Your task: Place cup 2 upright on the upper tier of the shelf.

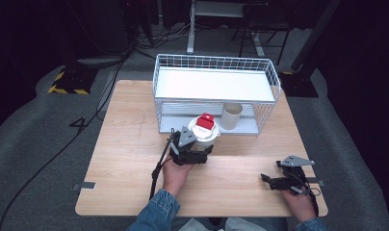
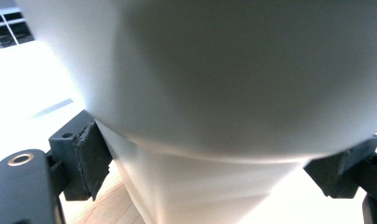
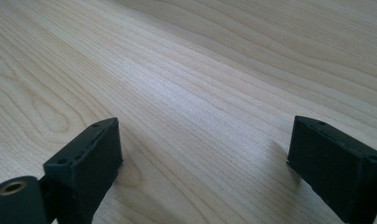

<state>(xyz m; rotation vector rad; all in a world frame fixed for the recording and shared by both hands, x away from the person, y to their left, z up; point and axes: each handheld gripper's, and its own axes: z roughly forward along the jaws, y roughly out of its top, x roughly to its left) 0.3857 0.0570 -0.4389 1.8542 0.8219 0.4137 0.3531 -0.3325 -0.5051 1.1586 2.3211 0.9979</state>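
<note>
White cup with a red-topped lid sits pinched in our left gripper before the wire rack in the high view, forearm reaching forward, while our right gripper rests low on the worktop. Along the left gripper view, the pads press the cup's wall. Our right gripper view shows its jaws spread over bare wood, nothing between.

Table: pale wood, matt grain. Rack: white wire metal. Cup: smooth matt white. Gripper pads: rough black.

White wire rack on wooden table; beige cylinder inside.
</note>
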